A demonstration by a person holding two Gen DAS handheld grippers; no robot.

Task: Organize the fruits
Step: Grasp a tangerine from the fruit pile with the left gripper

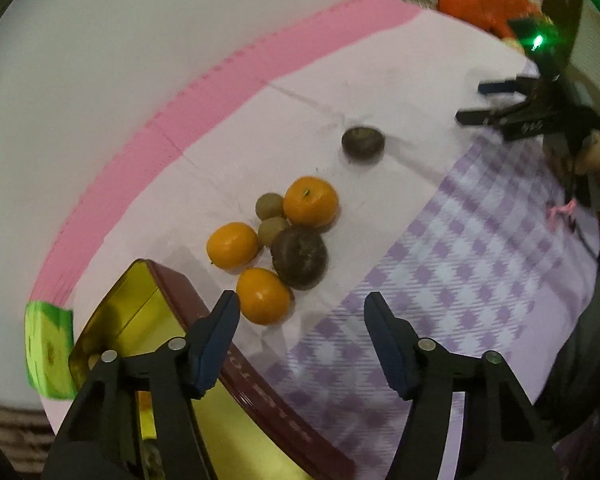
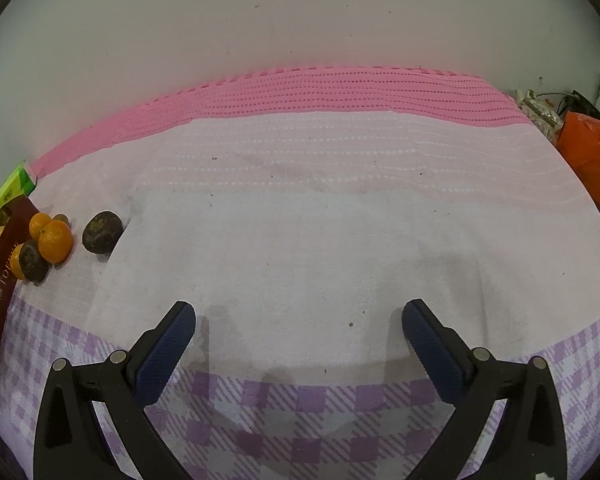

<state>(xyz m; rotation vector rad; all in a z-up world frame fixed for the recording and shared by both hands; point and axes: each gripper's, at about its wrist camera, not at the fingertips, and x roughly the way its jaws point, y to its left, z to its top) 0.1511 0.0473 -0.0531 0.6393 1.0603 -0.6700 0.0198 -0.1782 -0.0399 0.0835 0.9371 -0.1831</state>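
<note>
Three oranges [image 1: 310,201], two small brownish-green fruits [image 1: 269,206], two dark round fruits [image 1: 299,257] on cloth [image 1: 400,92] beside one gold tin [image 1: 132,312]; left gripper [image 1: 300,312] and right gripper [image 2: 298,320] both spread, empty

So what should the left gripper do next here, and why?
Probably ease forward and close on the nearest orange. The left gripper is open and empty, that orange lies just ahead of its fingertips, and the open tin sits right beside it.

3 oranges [image 1: 310,201], 2 dark fruits [image 1: 299,257], 2 small brownish-green fruits [image 1: 269,205]
</note>
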